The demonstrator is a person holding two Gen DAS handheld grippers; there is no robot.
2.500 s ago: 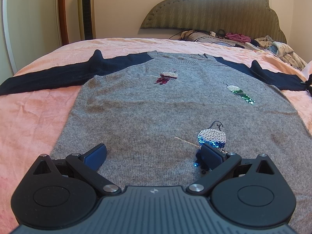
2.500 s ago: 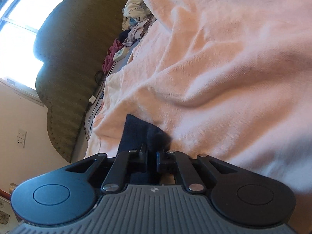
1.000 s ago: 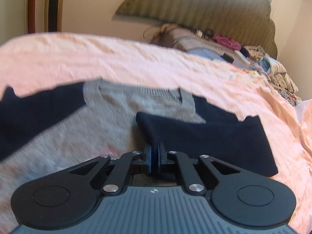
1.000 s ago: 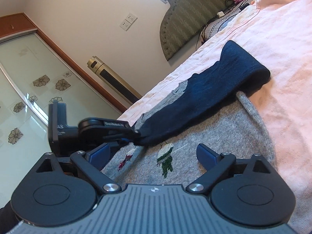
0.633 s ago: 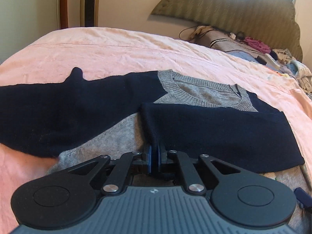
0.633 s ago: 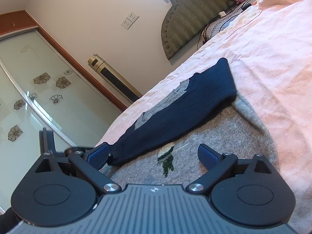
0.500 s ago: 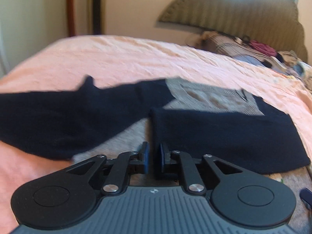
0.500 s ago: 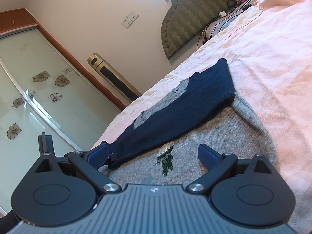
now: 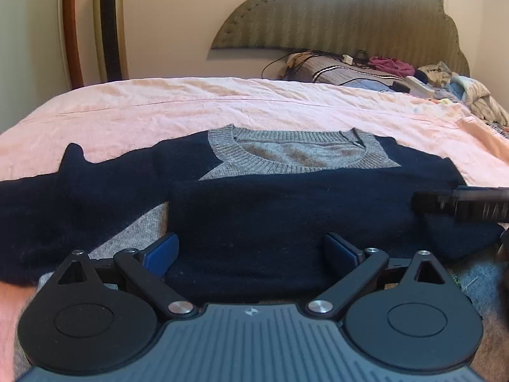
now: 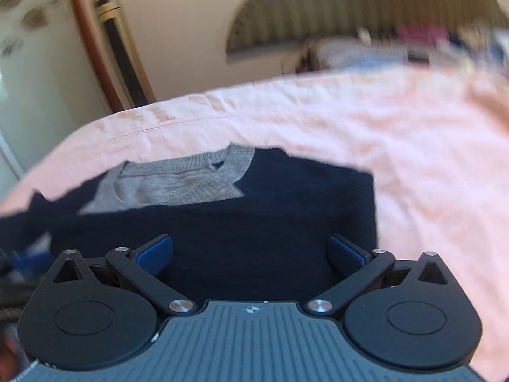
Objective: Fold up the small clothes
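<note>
A grey sweater [image 9: 296,154] with navy sleeves lies flat on the pink bedspread [image 9: 191,108]. Its right sleeve [image 9: 286,213] is folded across the chest; the left sleeve [image 9: 79,184] stretches out to the left. My left gripper [image 9: 253,251] is open and empty just above the folded sleeve. My right gripper [image 10: 251,251] is open and empty over the same folded sleeve [image 10: 254,229], in a blurred view with the grey collar [image 10: 191,181] ahead. Part of the right gripper's body [image 9: 461,205] shows at the right edge of the left wrist view.
A padded headboard [image 9: 350,19] stands at the far end, with a pile of clothes, cables and a pillow [image 9: 381,70] below it. A tall gold fan [image 9: 109,25] stands by the wall at the far left.
My left gripper has opened and let go of the right sleeve, which now lies across the chest. My right gripper has swung round to face the headboard over the sleeve.
</note>
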